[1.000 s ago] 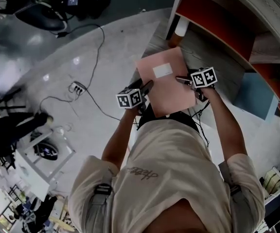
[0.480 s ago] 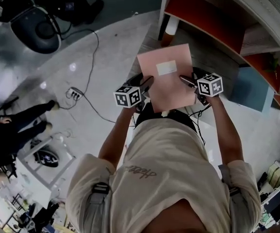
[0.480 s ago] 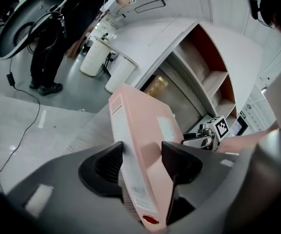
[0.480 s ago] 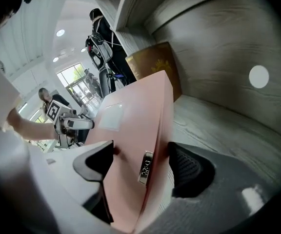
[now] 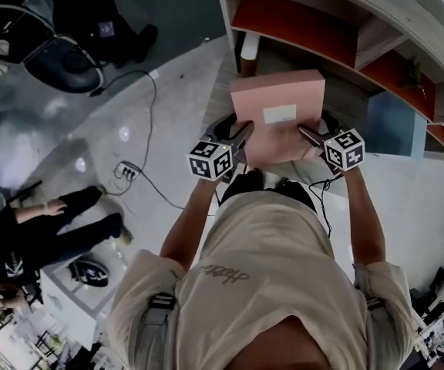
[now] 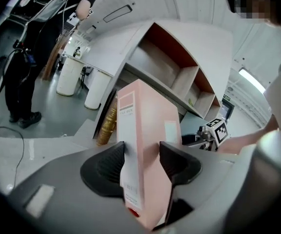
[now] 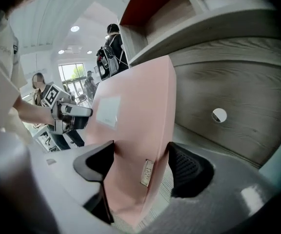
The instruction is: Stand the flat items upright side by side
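Note:
A flat pink file box [image 5: 276, 99] with a white label is held off the desk between both grippers, tilted up toward the shelf. My left gripper [image 5: 241, 133] grips its left edge. In the left gripper view the box [image 6: 145, 121] stands spine-on between the jaws of that gripper [image 6: 141, 155]; they have just been closing and both pads press on it. My right gripper [image 5: 308, 133] holds the right edge. In the right gripper view the box [image 7: 135, 111] fills the gap of that gripper [image 7: 140, 162], pads against both faces.
A shelf unit [image 5: 299, 25] with orange-backed compartments rises behind a grey wooden desk top [image 5: 345, 99]. A blue panel [image 5: 395, 122] stands at the right. A golden-brown object [image 6: 106, 126] sits left of the box. A cable and power strip [image 5: 129, 168] lie on the floor; a person [image 5: 45, 230] is at left.
The pink box has come up off the desk and tipped from lying flat toward upright. Both grippers rose with it, toward the shelf.

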Motion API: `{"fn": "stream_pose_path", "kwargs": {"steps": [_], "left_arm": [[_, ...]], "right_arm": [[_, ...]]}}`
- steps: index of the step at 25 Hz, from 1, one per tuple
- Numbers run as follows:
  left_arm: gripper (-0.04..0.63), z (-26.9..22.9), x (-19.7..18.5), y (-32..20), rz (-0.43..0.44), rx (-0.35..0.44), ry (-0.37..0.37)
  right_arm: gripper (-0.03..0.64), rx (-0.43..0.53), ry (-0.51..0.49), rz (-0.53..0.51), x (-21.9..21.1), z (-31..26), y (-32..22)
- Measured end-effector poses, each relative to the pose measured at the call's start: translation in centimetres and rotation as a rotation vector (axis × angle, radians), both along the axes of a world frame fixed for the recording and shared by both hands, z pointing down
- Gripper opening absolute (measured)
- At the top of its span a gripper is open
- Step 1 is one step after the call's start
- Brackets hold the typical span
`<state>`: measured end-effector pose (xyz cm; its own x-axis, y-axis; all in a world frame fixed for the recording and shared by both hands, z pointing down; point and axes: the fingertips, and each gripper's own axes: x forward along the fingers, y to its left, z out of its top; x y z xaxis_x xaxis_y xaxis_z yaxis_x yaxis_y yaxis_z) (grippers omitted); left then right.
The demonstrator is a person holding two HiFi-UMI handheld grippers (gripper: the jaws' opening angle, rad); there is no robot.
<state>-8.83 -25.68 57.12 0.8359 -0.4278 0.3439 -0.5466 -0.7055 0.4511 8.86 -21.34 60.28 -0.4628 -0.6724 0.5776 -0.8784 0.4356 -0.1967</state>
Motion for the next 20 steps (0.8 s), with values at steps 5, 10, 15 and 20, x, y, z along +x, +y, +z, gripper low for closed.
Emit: {"fn": "stream_pose_path", "kwargs": {"steps": [5, 10, 15, 20], "left_arm": [[0.236, -2.1, 1.8, 2.1, 0.055, 0.058, -0.042], [0.236, -3.2, 3.3, 4.5, 0.115, 0.109, -0.1], [0.247, -3.1, 4.1, 6.3, 0.189, 0.183, -0.168], [0.247, -3.1, 4.4, 6.8, 0.224, 0.221, -0.161]], "right_arm": [[0.342, 0.069, 0.066, 0.029, 1.6, -0.9, 2.5], [0.319, 0.118, 0.138, 0.036, 3.3, -1.6, 4.9], [0.287, 0.141, 0.151, 0.039, 4.3, -1.6, 7.4], [0.262, 0.17, 0.129, 0.07, 4.7, -1.7, 8.6]]}}
